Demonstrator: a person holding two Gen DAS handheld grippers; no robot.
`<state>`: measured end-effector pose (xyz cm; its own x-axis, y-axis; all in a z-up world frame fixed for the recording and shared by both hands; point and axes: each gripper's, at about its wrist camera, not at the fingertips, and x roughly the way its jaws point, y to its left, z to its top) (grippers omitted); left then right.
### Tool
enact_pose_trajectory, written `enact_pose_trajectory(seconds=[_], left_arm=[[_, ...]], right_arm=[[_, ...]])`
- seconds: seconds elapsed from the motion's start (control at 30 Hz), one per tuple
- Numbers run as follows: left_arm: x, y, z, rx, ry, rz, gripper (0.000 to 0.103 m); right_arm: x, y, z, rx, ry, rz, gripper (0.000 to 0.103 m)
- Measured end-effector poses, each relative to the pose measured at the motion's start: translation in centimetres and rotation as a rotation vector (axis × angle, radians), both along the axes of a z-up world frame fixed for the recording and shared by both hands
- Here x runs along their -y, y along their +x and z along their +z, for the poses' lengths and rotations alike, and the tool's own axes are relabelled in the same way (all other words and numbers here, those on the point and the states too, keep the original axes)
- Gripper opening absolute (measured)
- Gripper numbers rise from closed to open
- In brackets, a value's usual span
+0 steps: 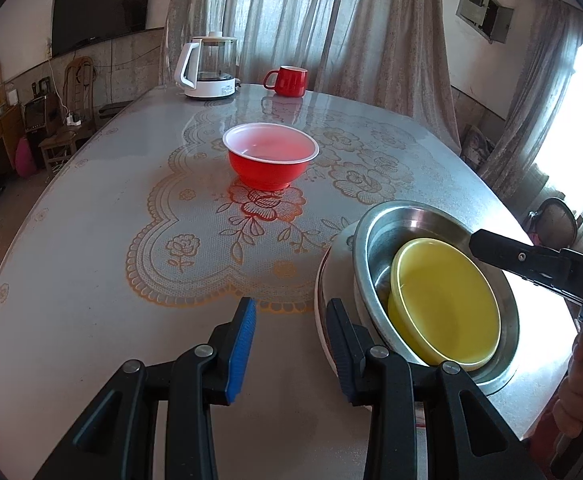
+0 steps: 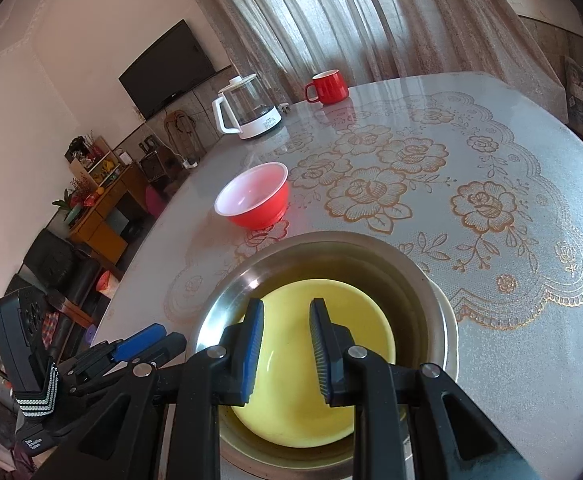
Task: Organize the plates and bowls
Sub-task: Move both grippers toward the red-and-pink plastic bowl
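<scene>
A yellow bowl (image 1: 445, 304) sits inside a steel bowl (image 1: 391, 228), which rests on a white plate (image 1: 333, 264) at the table's near right. A red bowl (image 1: 269, 160) with a white inside stands alone further out. My left gripper (image 1: 291, 344) is open and empty, low over the table just left of the stack. My right gripper (image 2: 285, 350) is open and empty, hovering above the yellow bowl (image 2: 315, 412) in the steel bowl (image 2: 227, 292). The red bowl (image 2: 253, 200) lies beyond it. The right gripper also shows in the left wrist view (image 1: 491, 246), the left gripper in the right wrist view (image 2: 143, 340).
A glass kettle on a white base (image 1: 209, 66) and a red mug (image 1: 287, 80) stand at the table's far edge. The table (image 1: 91, 240) has a floral lace cover. Chairs, a cabinet and a wall TV lie beyond its left side.
</scene>
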<state>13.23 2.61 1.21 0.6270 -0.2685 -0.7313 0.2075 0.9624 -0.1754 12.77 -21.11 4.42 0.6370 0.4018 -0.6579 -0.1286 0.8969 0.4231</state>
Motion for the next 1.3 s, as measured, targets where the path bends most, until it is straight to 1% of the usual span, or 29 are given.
enact_pose_trajectory(seconds=[0.23,0.37,0.5,0.67,0.7,0.73,0.77,0.9,1.03,1.1,1.2,1.3], left_arm=[[-1.1,0.8,-0.8,-0.023,-0.004,0.027,0.038],[-2.2,1.5,-1.5,-0.049,-0.008,0.059,0.038],[-3.3,2.2,-2.1,-0.080,-0.012,0.098,0.039],[-4.8,2.8,-2.4,-0.088,-0.040,0.135,0.039],[-5.1,3.0,-2.5,-0.093,-0.047,0.140,0.039],[-5.3,3.1,-2.6,-0.099,-0.053,0.142,0.039],[-5.5,3.3,-2.6,-0.104,-0.061,0.138,0.040],[-5.9,3.9,-2.6,-0.095,-0.095,0.133,0.049],[-6.2,5.2,-2.5,-0.106,-0.119,0.127,0.049],[-6.3,5.7,-2.1,-0.084,-0.107,0.141,0.049],[-6.8,6.5,-1.6,-0.055,-0.090,0.177,0.055],[-7.2,7.4,-1.3,-0.043,-0.105,0.193,0.055]], right_arm=[[-1.1,1.9,-0.2,-0.036,0.031,0.024,0.023],[-1.4,3.3,-0.6,-0.078,0.053,0.024,0.023],[-1.8,4.1,-0.9,-0.097,0.063,0.023,0.023],[-2.1,5.0,-1.2,-0.111,0.061,0.026,0.023],[-2.1,5.2,-1.3,-0.115,0.066,0.026,0.023],[-2.1,5.4,-1.4,-0.121,0.071,0.025,0.027],[-2.0,5.7,-1.4,-0.127,0.076,0.020,0.028],[-2.1,7.2,-1.2,-0.138,0.091,0.018,0.028],[-2.3,9.2,-1.2,-0.158,0.123,0.024,0.028],[-2.4,10.2,-1.2,-0.166,0.129,0.020,0.028],[-2.6,11.5,-1.2,-0.172,0.128,0.016,0.028],[-2.9,12.7,-1.0,-0.175,0.121,0.020,0.028]])
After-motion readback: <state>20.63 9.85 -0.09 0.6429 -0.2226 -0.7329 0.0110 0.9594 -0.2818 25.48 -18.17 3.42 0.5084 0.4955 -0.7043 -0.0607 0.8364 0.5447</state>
